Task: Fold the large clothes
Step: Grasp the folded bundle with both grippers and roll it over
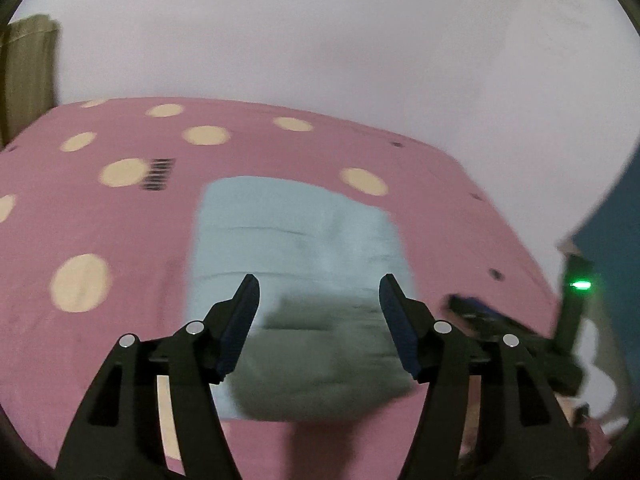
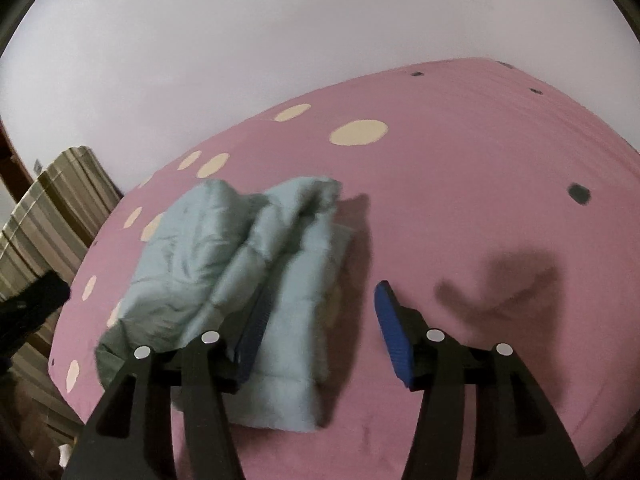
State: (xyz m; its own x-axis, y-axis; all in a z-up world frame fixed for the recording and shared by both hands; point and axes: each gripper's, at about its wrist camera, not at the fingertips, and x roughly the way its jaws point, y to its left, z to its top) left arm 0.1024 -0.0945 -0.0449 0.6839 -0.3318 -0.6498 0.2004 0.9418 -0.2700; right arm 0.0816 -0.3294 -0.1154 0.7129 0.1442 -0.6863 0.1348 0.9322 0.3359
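With both tongs released above the jacket, square its puffy right edge, then press flat.

Quilted matt garment (soft cloth) on cotton-like bedsheet.

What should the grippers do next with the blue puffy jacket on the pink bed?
Probably bring both grippers down to press the light blue jacket flat. It already lies bunched in a folded bundle on the pink spotted bedsheet, and the left gripper and right gripper are open, holding nothing.
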